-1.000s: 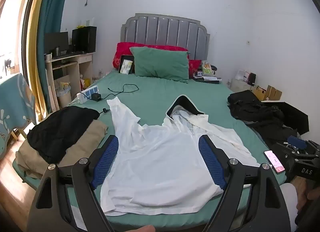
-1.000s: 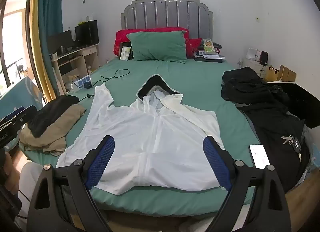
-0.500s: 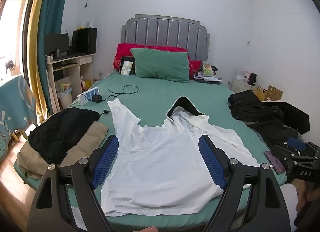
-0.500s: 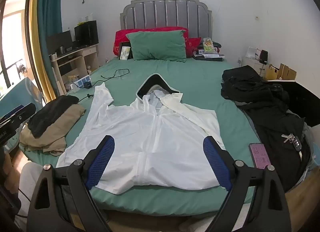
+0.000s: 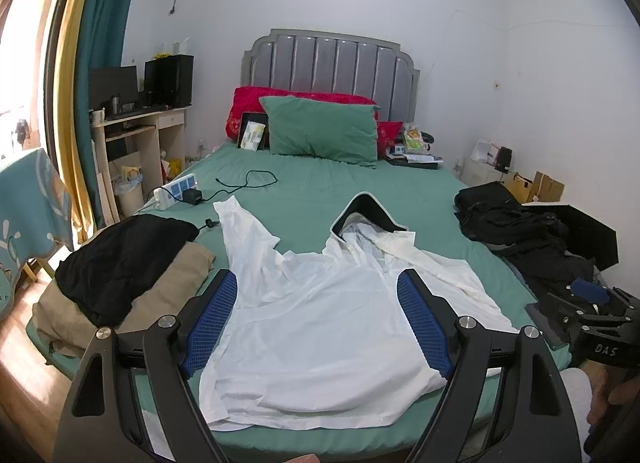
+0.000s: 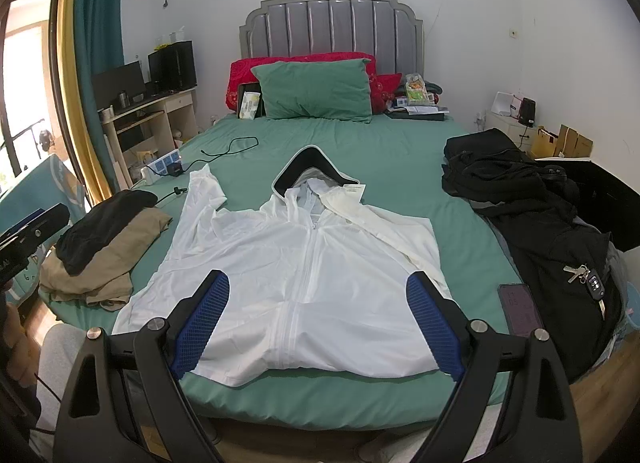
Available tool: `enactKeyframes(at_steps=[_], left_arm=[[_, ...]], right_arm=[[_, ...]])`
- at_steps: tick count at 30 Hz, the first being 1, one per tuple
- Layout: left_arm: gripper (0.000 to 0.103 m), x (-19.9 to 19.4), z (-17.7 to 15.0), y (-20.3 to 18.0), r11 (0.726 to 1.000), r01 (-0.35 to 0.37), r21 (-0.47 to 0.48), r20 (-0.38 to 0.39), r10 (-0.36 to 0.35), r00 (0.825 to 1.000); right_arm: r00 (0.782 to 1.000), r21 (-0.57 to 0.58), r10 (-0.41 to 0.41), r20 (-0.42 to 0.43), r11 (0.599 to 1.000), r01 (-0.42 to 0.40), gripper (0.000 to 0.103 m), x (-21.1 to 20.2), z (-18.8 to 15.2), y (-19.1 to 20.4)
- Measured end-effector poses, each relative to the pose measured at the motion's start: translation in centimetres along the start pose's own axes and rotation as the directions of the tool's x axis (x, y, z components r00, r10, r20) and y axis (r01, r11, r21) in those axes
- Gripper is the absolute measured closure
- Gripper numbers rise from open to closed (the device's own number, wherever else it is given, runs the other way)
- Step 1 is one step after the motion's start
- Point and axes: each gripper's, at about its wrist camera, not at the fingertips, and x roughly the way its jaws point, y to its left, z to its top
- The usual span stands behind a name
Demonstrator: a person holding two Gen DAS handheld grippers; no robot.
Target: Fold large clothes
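Left gripper: while nothing is held, the left gripper is spread wide above the near hem.
Right gripper: the right gripper is likewise gaping and empty.
Garment: a white hooded jacket is laid flat, zipper up, just ahead of both.
Left of claws: folded black and tan clothes are stacked.
Right of claws: black garments, a phone and keys are seen.
Beyond: a green pillow is propped at the headboard.
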Motion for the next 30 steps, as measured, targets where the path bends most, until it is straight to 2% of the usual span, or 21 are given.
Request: enactKeyframes(at_steps=[30], left_arm=[[0.018,0.03,-0.12,-0.20,1.000,-0.002,0.002,0.004,0.002,1.000]], right_arm=[[1.000,0.001,0.000,-0.001,1.000,0.000,0.013,-0.04,-0.05,-0.09]])
